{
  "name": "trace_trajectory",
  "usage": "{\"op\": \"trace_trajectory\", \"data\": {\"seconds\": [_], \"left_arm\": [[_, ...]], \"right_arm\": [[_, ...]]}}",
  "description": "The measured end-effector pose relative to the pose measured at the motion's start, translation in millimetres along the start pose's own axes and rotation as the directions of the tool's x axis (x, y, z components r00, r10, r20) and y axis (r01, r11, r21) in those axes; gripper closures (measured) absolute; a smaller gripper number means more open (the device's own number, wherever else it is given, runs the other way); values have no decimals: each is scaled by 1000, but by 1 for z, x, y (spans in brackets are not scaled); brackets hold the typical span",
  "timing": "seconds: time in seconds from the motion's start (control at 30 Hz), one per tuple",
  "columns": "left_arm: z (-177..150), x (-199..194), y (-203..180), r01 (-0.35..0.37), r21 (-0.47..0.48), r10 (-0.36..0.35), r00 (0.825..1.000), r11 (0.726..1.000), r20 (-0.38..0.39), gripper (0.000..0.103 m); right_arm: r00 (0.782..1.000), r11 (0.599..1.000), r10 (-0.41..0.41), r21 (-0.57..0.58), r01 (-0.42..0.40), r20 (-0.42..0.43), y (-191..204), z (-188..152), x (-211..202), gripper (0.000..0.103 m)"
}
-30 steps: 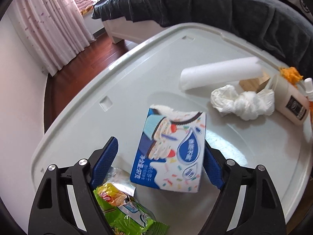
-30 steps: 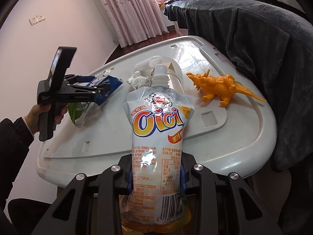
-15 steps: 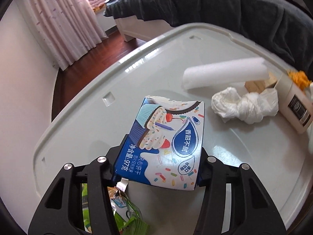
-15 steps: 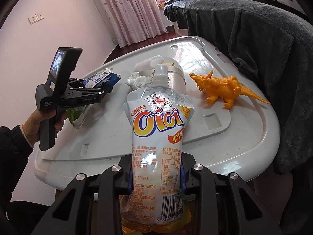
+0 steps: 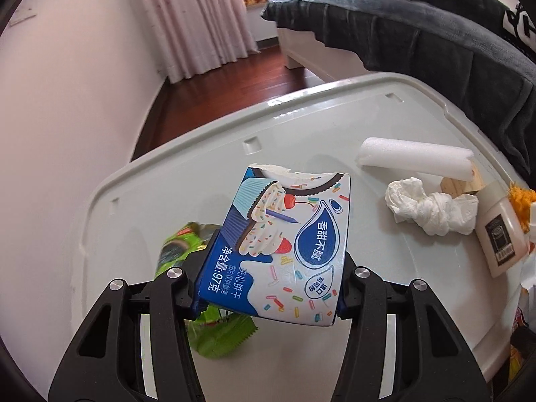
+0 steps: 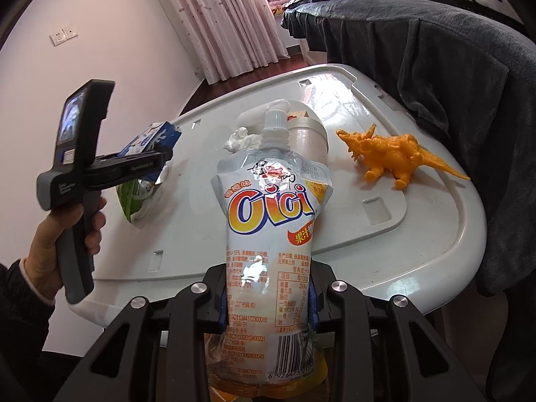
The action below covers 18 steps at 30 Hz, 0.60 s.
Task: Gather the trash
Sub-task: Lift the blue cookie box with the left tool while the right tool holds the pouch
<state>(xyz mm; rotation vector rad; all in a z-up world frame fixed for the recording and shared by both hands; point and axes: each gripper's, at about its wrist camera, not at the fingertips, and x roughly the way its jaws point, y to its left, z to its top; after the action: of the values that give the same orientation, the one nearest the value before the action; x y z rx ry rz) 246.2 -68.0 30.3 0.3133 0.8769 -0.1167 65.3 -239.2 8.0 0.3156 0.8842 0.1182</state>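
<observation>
On grey lid [image 5: 418, 107]: 1 tissue wad [image 5: 432, 206], 1 dinosaur [image 6: 392, 154] (orange).

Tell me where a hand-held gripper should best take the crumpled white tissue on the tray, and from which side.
Probably from above, across the narrow twisted waist of the crumpled tissue. It lies flat on the tray, bunched at both ends, with the foam roll close behind and the cream bottle against its right end.

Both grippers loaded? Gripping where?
Left gripper clamps the blue biscuit box by its lower sides; right gripper pinches the juice pouch low on its body.
</observation>
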Motion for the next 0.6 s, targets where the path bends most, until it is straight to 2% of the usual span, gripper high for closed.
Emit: {"op": "trace_trajectory", "data": {"seconds": [0.1,0.37,0.6], "left_arm": [[-13,-30,-7,-39,6,39,999,999,38,51],[-42,-96,-17,-29,-45,33,995,999,90,51],[-91,-139,-26,10,-109,0,996,994,87,51]], "right_arm": [[1000,1000,7,6,-7,7,-3,1,-3,70],[998,999,36,2,-36,53,-2,-3,-17,70],[994,998,62,-37,-59,95,1,-20,-41,70]]}}
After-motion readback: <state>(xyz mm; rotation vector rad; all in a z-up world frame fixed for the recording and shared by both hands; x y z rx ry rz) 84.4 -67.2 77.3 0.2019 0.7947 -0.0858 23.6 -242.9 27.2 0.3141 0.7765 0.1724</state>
